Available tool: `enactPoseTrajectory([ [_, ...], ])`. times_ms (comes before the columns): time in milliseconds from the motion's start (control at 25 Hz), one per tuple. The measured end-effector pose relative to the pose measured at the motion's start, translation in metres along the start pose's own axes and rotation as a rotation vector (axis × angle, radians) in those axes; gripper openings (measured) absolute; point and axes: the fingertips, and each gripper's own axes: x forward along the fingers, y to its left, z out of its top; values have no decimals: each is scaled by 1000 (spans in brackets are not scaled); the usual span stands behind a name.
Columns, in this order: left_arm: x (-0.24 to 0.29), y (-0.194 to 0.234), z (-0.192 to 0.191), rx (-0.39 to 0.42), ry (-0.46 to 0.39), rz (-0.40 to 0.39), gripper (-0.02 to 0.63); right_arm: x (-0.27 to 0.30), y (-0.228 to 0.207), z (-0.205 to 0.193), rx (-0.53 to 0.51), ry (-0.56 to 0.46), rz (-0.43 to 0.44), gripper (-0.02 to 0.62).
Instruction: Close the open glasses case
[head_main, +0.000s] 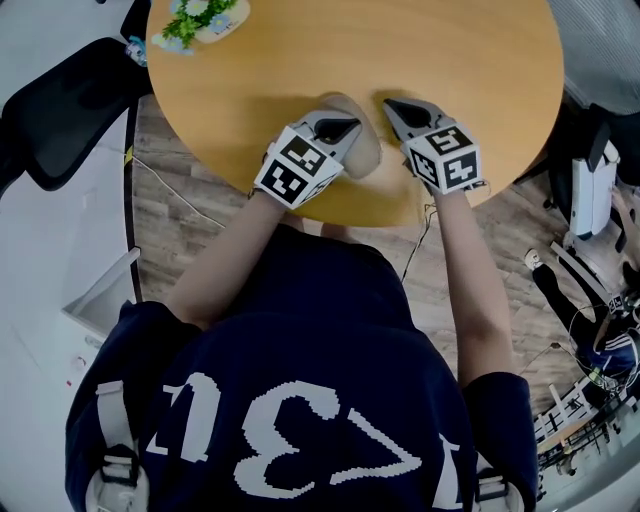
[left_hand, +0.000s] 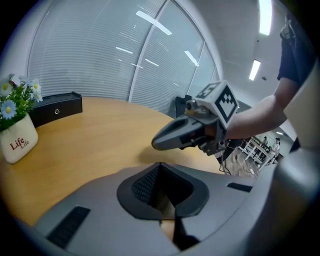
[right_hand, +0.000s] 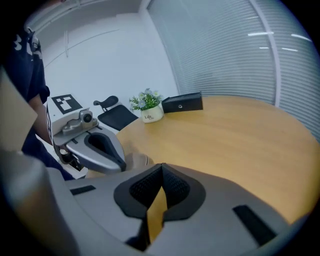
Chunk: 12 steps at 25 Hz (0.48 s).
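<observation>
A beige glasses case (head_main: 366, 152) lies near the front edge of the round wooden table (head_main: 470, 70). It looks like one rounded lump, and I cannot make out a gap at its lid. My left gripper (head_main: 350, 125) rests over the case's left side, its jaws shut with nothing between them. My right gripper (head_main: 390, 103) is just right of the case, apart from it, also shut and empty. In the right gripper view the case (right_hand: 136, 161) peeks out beside the left gripper (right_hand: 121, 165). The left gripper view shows the right gripper (left_hand: 156, 144) hovering over the table.
A white flower pot (head_main: 205, 18) and a black box (right_hand: 182, 103) stand at the table's far side. A black office chair (head_main: 60, 110) is at the left. Cables and equipment (head_main: 590, 190) lie on the floor at the right.
</observation>
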Motion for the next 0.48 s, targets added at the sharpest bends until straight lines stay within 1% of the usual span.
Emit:
enactPoseTrajectory([
  [80, -1, 0, 1, -3, 5, -8, 15, 7, 4, 13, -63, 55, 70, 23],
  [120, -1, 0, 1, -7, 7, -12, 15, 8, 8, 11, -91, 85, 99, 23],
  [200, -1, 0, 1, -10, 5, -18, 15, 4, 12, -5, -148, 146, 139, 25],
  [280, -1, 0, 1, -8, 0, -22, 15, -5, 17, -29, -199, 204, 178, 26],
  [360, 0, -1, 1, -4, -7, -24, 15, -14, 22, -52, -245, 260, 224, 40],
  [440, -1, -1, 1, -5, -9, -25, 15, -22, 29, -68, -297, 313, 282, 133],
  [480, -1, -1, 1, -6, -10, -25, 15, -25, 33, -72, -333, 339, 312, 156],
])
